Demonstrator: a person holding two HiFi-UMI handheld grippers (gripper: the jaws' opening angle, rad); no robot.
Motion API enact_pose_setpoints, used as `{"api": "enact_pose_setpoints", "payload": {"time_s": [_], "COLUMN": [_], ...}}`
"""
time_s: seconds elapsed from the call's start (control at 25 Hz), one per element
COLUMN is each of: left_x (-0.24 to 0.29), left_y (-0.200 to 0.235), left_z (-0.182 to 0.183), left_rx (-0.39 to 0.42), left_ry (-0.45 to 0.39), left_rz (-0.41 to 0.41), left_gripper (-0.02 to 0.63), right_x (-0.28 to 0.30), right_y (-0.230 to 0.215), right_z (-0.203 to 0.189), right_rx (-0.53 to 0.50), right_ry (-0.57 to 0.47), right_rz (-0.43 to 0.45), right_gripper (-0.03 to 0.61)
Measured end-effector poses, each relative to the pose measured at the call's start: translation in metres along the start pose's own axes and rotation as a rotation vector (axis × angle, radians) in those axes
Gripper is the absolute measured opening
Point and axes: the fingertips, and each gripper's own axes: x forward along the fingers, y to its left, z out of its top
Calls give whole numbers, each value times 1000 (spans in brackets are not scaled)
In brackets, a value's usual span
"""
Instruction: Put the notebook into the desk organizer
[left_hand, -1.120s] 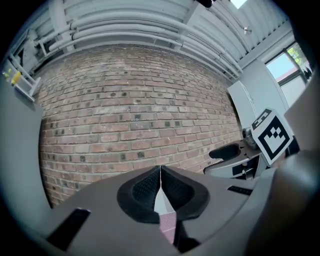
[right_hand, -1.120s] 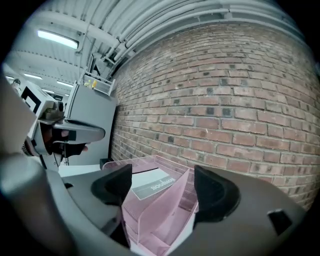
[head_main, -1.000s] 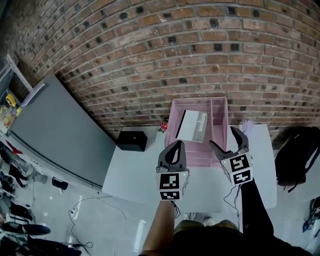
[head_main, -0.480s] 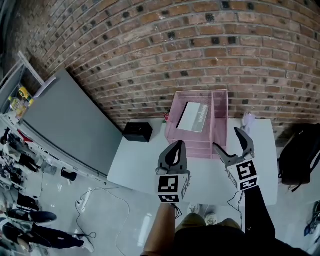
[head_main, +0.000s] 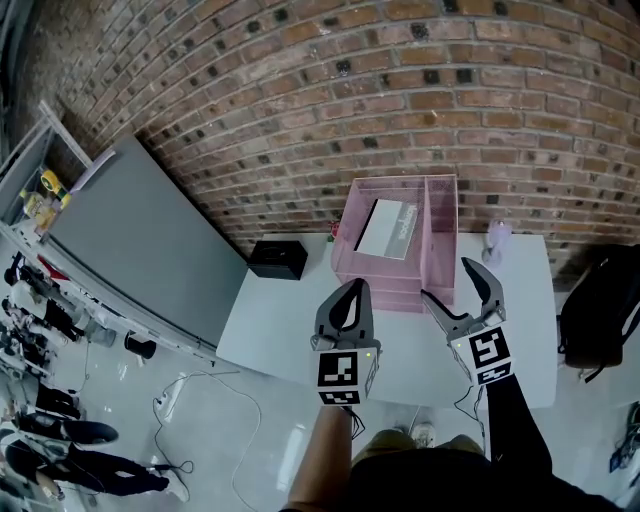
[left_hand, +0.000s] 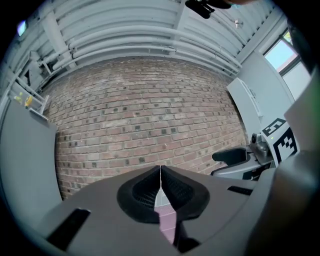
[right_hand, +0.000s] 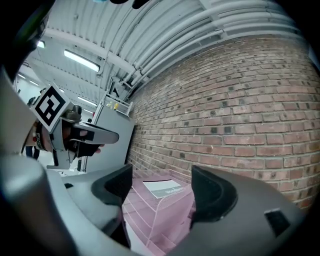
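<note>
The left gripper (head_main: 347, 298), jaws together and empty, and the right gripper (head_main: 449, 280), jaws spread wide, hang above the white table's (head_main: 280, 322) near edge. The notebook (head_main: 388, 230) lies atop the pink desk organizer (head_main: 441, 215) at the far edge.

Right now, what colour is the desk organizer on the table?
Pink: the desk organizer shows best in the head view.

You have open table (head_main: 280, 322) in front of the desk organizer (head_main: 441, 232). Right behind it the brick wall (head_main: 400, 90) blocks you; a black box (head_main: 278, 259) stands left of it, a pale bottle (head_main: 496, 241) right.
</note>
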Motion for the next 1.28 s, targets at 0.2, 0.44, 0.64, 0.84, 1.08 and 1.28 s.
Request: {"api": "enact_pose_setpoints", "payload": {"time_s": [0.2, 0.44, 0.64, 0.84, 1.08, 1.28], "left_x": [1, 1, 2, 1, -1, -1], "left_y": [-2, -5, -3, -3, 1, 4], "left_z": [-2, -5, -7, -7, -7, -6], "left_rx": [10, 3, 2, 2, 1, -1], "left_ry": [3, -2, -4, 2, -3, -8], "left_rz": [-9, -31, -31, -33, -25, -21], "left_gripper": [17, 17, 17, 17, 17, 17], "right_x": [1, 4, 7, 4, 6, 5], "right_y": [-3, -3, 0, -7, -5, -12], "right_z": [5, 6, 7, 11, 11, 13], "right_rx": [-8, 5, -2, -7, 2, 20], "right_ry": [-21, -18, -9, -27, -28, -35], "right_rz": [-14, 2, 13, -39, -36, -57], "right_gripper": [364, 362, 357, 25, 23, 23]}}
